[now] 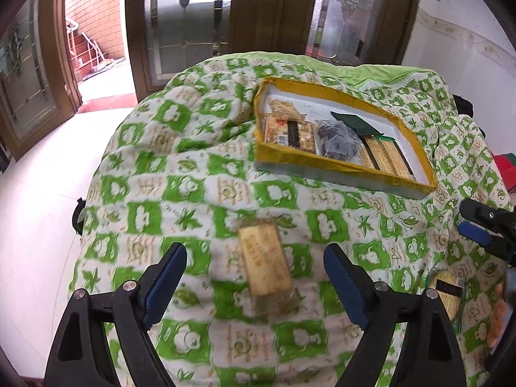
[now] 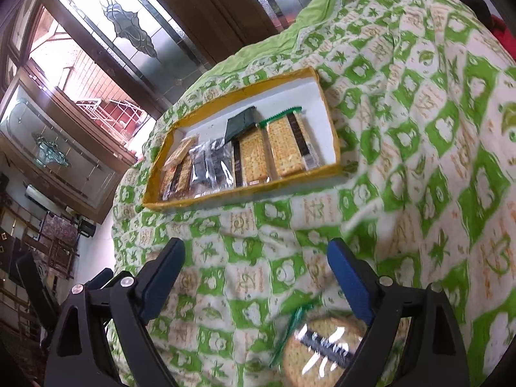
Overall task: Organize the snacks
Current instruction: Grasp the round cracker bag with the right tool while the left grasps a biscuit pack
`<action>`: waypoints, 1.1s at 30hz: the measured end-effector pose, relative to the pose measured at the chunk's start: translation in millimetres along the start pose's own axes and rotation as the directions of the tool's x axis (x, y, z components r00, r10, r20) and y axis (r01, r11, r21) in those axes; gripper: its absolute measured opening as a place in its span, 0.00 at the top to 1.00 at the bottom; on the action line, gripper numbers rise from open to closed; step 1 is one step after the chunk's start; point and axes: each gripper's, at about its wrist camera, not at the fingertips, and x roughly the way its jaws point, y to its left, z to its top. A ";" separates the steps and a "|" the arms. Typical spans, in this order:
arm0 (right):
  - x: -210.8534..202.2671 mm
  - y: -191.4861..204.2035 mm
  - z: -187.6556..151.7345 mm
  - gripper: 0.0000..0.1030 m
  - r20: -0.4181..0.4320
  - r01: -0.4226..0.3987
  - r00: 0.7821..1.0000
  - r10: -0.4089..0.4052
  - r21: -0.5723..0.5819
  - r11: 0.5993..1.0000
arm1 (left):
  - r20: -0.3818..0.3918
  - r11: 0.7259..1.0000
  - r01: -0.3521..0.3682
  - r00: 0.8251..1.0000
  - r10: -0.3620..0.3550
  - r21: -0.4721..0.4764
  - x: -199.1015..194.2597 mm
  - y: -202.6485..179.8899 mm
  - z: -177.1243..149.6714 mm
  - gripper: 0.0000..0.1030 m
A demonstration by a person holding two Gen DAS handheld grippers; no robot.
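Two claws stand spread and empty: the left claw (image 1: 254, 277) frames a loose cracker packet (image 1: 264, 261) on the green quilt (image 1: 180, 187), the right claw (image 2: 256, 274) nears another packet (image 2: 322, 348). Beyond, the yellow box (image 1: 342, 92) already holds several snacks; these two seem left.

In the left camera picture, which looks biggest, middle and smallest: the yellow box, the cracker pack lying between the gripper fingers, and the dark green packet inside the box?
1. Yellow box
2. Cracker pack, though it lies nearer the camera
3. Dark green packet
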 end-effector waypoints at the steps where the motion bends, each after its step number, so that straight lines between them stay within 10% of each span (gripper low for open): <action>1: -1.2 0.0 -1.8 0.13 -0.007 -0.001 1.000 0.001 0.002 1.000 | -0.003 1.000 0.000 1.000 0.000 -0.004 -0.1 1.6 -1.7 0.13; 16: -16.5 3.7 -44.4 0.13 -0.180 0.100 0.977 -0.116 -0.097 0.990 | -0.045 1.000 0.006 0.999 -0.005 0.030 2.0 -0.7 -26.3 0.13; 33: 45.5 7.6 -69.3 0.05 -0.306 0.286 0.846 -0.437 -0.432 0.855 | -0.105 0.999 -0.034 0.994 0.038 0.041 50.1 -9.7 -11.7 0.13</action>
